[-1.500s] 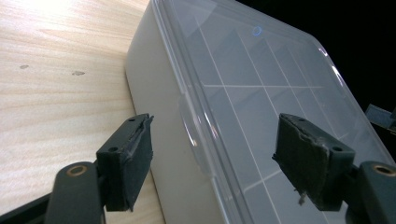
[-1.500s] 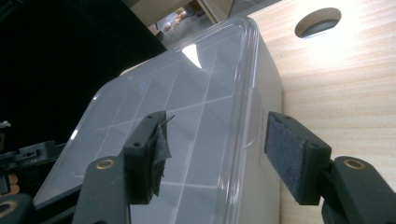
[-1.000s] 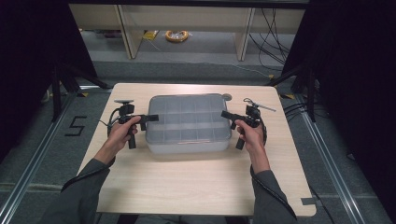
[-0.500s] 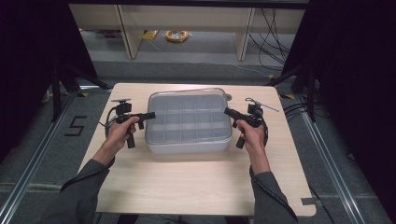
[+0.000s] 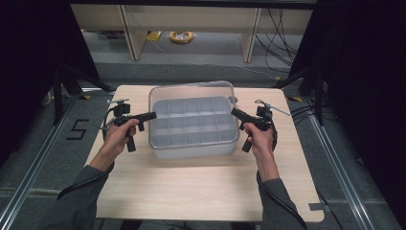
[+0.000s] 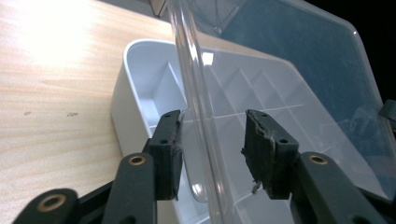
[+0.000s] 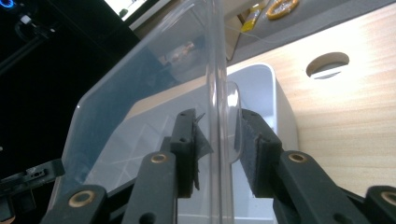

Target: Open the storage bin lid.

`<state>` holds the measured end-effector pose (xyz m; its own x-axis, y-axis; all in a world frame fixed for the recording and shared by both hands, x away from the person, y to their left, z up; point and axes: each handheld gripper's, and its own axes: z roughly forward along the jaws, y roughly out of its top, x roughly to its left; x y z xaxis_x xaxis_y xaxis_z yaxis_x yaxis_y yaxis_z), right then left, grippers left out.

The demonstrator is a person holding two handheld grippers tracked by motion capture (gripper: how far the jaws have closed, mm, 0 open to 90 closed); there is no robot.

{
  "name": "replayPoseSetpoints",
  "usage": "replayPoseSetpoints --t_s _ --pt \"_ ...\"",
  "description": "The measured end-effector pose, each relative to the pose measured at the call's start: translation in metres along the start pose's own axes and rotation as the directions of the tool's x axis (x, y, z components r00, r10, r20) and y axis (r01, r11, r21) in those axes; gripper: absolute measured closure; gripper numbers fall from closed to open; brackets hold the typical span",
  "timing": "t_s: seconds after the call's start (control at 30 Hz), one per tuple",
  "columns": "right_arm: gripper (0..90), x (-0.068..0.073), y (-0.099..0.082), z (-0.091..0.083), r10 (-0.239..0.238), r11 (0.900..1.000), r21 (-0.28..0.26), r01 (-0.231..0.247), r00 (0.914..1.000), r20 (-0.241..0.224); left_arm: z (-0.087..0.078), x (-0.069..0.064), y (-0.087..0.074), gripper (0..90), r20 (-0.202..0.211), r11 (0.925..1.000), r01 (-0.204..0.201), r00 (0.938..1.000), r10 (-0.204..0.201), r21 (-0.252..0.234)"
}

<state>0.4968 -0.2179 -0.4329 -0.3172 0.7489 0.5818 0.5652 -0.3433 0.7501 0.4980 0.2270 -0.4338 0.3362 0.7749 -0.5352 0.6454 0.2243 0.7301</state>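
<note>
High view: grey-white rectangular plastic organiser box (image 5: pixel 194 129) w/ a grid of small compartments sits centre of the light wooden table (image 5: pixel 191 191), a bit toward the top of the frame. Its clear plastic hinged lid (image 5: pixel 191 91) is tilted up at the box's far side, front edge off the box rim.

Left gripper (image 5: pixel 152 115), centre-left of the frame, reaches in from the left to the lid's left edge. Its jaws have just been closing w/ the lid edge between them. Left gripper view: clear lid rim (image 6: pixel 196 93) runs up from the bottom centre, between the two black pads (image 6: pixel 266 154); left pad looks up against the rim tab, right pad has a visible gap to the plastic, so can't tell if both pads press.

Right gripper (image 5: pixel 234 113), centre-right, meets the lid's right edge. Jaws have come together w/ the lid rim (image 7: pixel 215 70) between them; in the right gripper view the pads (image 7: pixel 252 149) stand close either side of the clear edge, pinching it. Round hole in the table (image 7: pixel 328 64) shows upper right of that view.

Person's sleeves (image 5: pixel 76 206) enter from the bottom of the high view. Yellow cable coil (image 5: pixel 182 37) on the floor at top centre, well apart from the table.
</note>
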Motion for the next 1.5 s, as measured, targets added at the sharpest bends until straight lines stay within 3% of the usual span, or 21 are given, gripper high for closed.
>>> replayPoseSetpoints --t_s 0.1,0.13,0.2,0.27,0.3,0.4,0.47,0.6,0.63,0.7,0.73,0.87,1.0,1.17,1.33,1.37,1.5 --pt "69.3 0.007 0.001 -0.006 0.01 0.9999 -0.004 -0.01 0.9999 -0.007 -0.01 -0.004 0.002 59.5 0.013 0.9998 -0.01 0.9999 0.01 -0.02" --pt "69.2 0.01 0.0 -0.008 0.048 0.9989 -0.001 -0.048 0.9988 -0.012 -0.01 -0.004 0.002 60.2 0.013 0.9998 -0.01 0.9999 0.01 -0.02" --pt "69.2 0.011 0.001 -0.01 0.046 0.999 -0.002 -0.046 0.9988 -0.015 -0.014 -0.006 0.002 60.9 0.019 0.9995 -0.019 0.9996 0.019 -0.026" --pt "69.0 0.012 0.001 -0.014 0.015 0.9997 -0.02 -0.015 0.9995 -0.026 -0.023 -0.012 0.002 61.6 0.031 0.9987 -0.036 0.9988 0.037 -0.036" --pt "68.7 0.015 0.001 -0.018 0.043 0.9989 -0.015 -0.044 0.9986 -0.03 -0.025 -0.014 0.002 61.7 0.03 0.9986 -0.035 0.9989 0.036 -0.04" --pt "68.2 0.018 0.002 -0.022 0.041 0.999 -0.017 -0.042 0.9986 -0.033 -0.03 -0.017 0.0 63.0 0.036 0.998 -0.045 0.9983 0.047 -0.043" --pt "67.5 0.017 0.001 -0.025 0.003 0.9994 -0.036 -0.004 0.9993 -0.036 -0.033 -0.022 -0.002 63.0 0.04 0.9971 -0.049 0.9979 0.051 -0.058" --pt "67.2 0.018 -0.001 -0.031 0.021 0.9994 -0.027 -0.023 0.9988 -0.044 -0.04 -0.027 -0.004 63.7 0.043 0.9954 -0.071 0.9964 0.073 -0.065" --pt "67.2 0.02 -0.002 -0.033 0.045 0.9987 -0.023 -0.046 0.998 -0.043 -0.041 -0.027 -0.004 63.8 0.045 0.9951 -0.073 0.9961 0.076 -0.066" --pt "67.2 0.024 -0.002 -0.037 0.035 0.999 -0.027 -0.036 0.9985 -0.042 -0.044 -0.028 -0.005 64.0 0.043 0.9947 -0.075 0.996 0.079 -0.07" --pt "67.3 0.023 -0.002 -0.037 0.002 0.9994 -0.036 -0.003 0.9989 -0.046 -0.045 -0.028 -0.005 64.1 0.043 0.9945 -0.076 0.9959 0.079 -0.073" --pt "67.4 0.025 -0.004 -0.039 -0.004 0.9996 -0.029 0.003 0.9989 -0.047 -0.047 -0.027 -0.009 63.5 0.045 0.9947 -0.079 0.9956 0.082 -0.065" --pt "68.3 0.026 -0.01 -0.04 0.0 0.9999 -0.016 -0.001 0.9993 -0.036 -0.046 -0.022 -0.018 63.2 0.055 0.9984 -0.035 0.9978 0.037 -0.044" --pt "68.6 0.028 -0.011 -0.045 -0.002 0.9999 -0.017 0.002 0.9992 -0.04 -0.054 -0.026 -0.018 63.4 0.061 0.9976 -0.053 0.9966 0.055 -0.045" --pt "68.7 0.032 -0.013 -0.057 -0.002 0.9997 -0.025 0.0 0.9987 -0.05 -0.062 -0.032 -0.021 64.2 0.071 0.9972 -0.059 0.9956 0.062 -0.045" --pt "68.7 0.034 -0.014 -0.063 -0.007 0.9996 -0.027 0.006 0.9986 -0.052 -0.065 -0.035 -0.022 64.2 0.08 0.9963 -0.075 0.9937 0.078 -0.042" --pt "68.6 0.036 -0.017 -0.072 -0.002 0.9995 -0.033 0.0 0.9982 -0.061 -0.072 -0.041 -0.024 64.8 0.1 0.9963 -0.066 0.9924 0.072 -0.055"
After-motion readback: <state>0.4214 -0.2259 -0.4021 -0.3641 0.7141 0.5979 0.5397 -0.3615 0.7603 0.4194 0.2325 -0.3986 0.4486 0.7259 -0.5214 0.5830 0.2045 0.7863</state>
